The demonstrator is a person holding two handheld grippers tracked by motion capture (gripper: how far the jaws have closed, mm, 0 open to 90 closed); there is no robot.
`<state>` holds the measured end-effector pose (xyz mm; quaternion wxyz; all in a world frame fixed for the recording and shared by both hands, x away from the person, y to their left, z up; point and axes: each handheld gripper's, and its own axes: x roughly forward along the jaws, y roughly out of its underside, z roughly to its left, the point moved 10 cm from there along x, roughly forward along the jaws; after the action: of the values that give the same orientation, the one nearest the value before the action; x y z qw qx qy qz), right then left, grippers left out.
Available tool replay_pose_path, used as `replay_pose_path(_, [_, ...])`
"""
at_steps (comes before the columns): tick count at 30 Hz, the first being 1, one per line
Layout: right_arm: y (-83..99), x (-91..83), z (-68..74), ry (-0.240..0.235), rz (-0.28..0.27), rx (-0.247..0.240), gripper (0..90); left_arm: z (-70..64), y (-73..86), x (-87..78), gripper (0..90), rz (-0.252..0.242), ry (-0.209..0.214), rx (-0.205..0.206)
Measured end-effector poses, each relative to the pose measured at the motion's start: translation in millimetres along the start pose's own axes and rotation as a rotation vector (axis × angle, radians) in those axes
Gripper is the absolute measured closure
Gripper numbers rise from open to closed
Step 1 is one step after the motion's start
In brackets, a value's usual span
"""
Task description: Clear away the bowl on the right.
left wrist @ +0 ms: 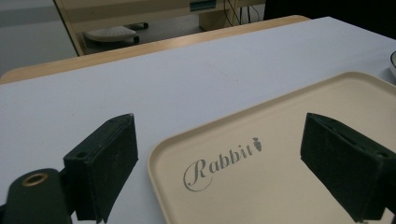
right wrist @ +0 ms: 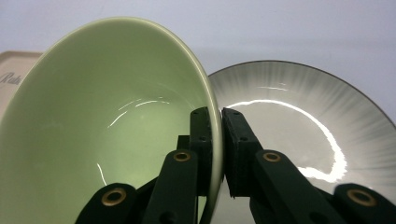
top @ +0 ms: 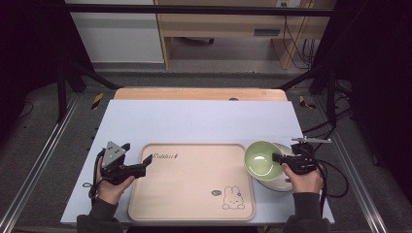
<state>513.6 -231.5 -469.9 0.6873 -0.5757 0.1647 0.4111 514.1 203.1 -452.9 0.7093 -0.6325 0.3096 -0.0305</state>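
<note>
From the high view, a white-topped table [top: 204,119] carries a beige rectangular plastic tray [top: 192,182] printed with a rabbit drawing and the word "Rabbit". The left gripper [top: 145,164], held in the person's left hand [top: 111,187], sits at the tray's left edge with its jaws pointing across the tray's near-left corner. Over at the tray's right edge, the right gripper [top: 276,158], in the right hand [top: 303,178], grips the rim of a pale green glazed bowl [top: 262,159]. The bowl is tilted, its opening facing left and up, above a grey-white shallow dish [top: 282,183] resting on the table.

Left gripper view now: both black jaws stand wide apart, nothing between them, one over the white table surface, the other over the tray, and the "Rabbit" lettering lies between them.

Right gripper view: the jaws are clamped tight on the green bowl's rim, one inside, one outside. The grey-white dish with its dark edge lies just behind and right, and whether bowl and dish touch, I cannot tell.
</note>
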Motion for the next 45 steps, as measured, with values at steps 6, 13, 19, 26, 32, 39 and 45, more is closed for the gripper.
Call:
replay_pose_path(6, [-0.8,1.8,11.6,-0.019,0.003,-0.02,83.7,-0.7,0.5,0.2,10.6,0.005,0.001,0.007])
replay_pose_path(13, [-1.4,8.1,30.0,-0.049,0.019,-0.055,83.6,-0.8,-0.2,-0.2,10.6,0.0,0.0,0.004])
replay_pose_path(19, [-7.1,12.0,50.4,-0.077,0.021,-0.087,83.6,-0.2,-4.2,-3.9,10.6,-0.014,-0.001,0.0])
replay_pose_path(26, [-13.4,21.9,74.3,-0.105,0.034,-0.128,83.6,1.1,-5.2,-5.4,10.6,-0.02,0.0,-0.007])
replay_pose_path(32, [-23.5,33.6,94.7,-0.137,0.031,-0.153,83.6,-1.6,-3.5,-3.3,10.5,-0.012,0.007,-0.001])
replay_pose_path(39, [-33.0,45.3,115.3,-0.162,0.028,-0.173,83.6,-3.2,-3.5,-3.2,10.5,-0.013,0.012,0.0])
replay_pose_path(45, [-39.1,48.9,126.8,-0.18,0.025,-0.184,83.6,-2.4,-3.5,-3.5,10.5,-0.013,0.011,-0.004])
